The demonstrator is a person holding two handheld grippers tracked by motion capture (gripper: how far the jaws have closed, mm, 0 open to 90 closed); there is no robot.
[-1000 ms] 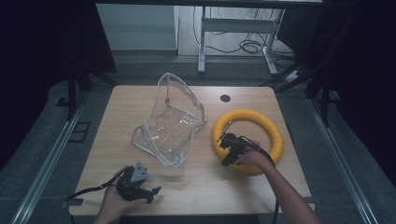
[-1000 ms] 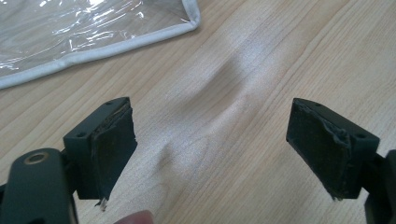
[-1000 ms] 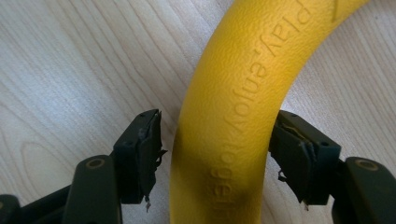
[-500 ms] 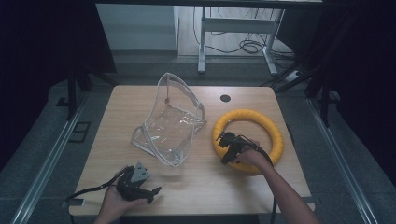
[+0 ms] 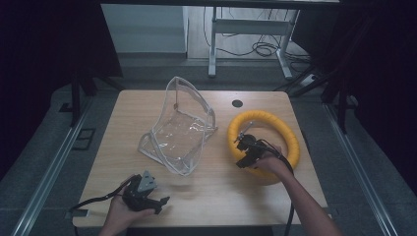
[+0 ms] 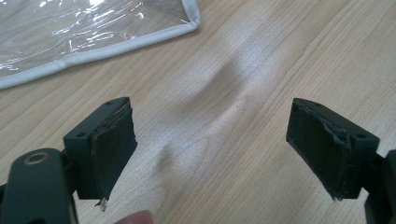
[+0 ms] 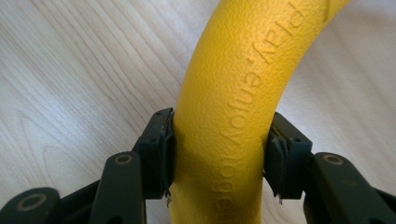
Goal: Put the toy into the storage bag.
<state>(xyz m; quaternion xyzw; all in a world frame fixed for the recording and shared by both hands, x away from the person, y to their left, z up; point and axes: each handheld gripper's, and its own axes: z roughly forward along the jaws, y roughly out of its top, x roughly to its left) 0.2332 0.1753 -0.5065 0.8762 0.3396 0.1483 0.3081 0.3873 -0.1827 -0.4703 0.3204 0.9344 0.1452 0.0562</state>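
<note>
The right claw (image 7: 217,158) has just closed its jaws and now pinches the yellow ring (image 5: 285,132), which lies right of centre on the wooden surface (image 5: 216,191). The left claw (image 6: 212,154) is spread at lower left, below the clear plastic bag (image 5: 179,132).

A: quick count of what's on the table (image 5: 206,196)?

B: one yellow ring (image 5: 285,129), one clear plastic pouch (image 5: 179,130), and one small dark round spot (image 5: 237,103) near the far edge.

A: and grippers?

B: two, left gripper (image 5: 162,202) and right gripper (image 5: 241,150). One table too lol
</note>
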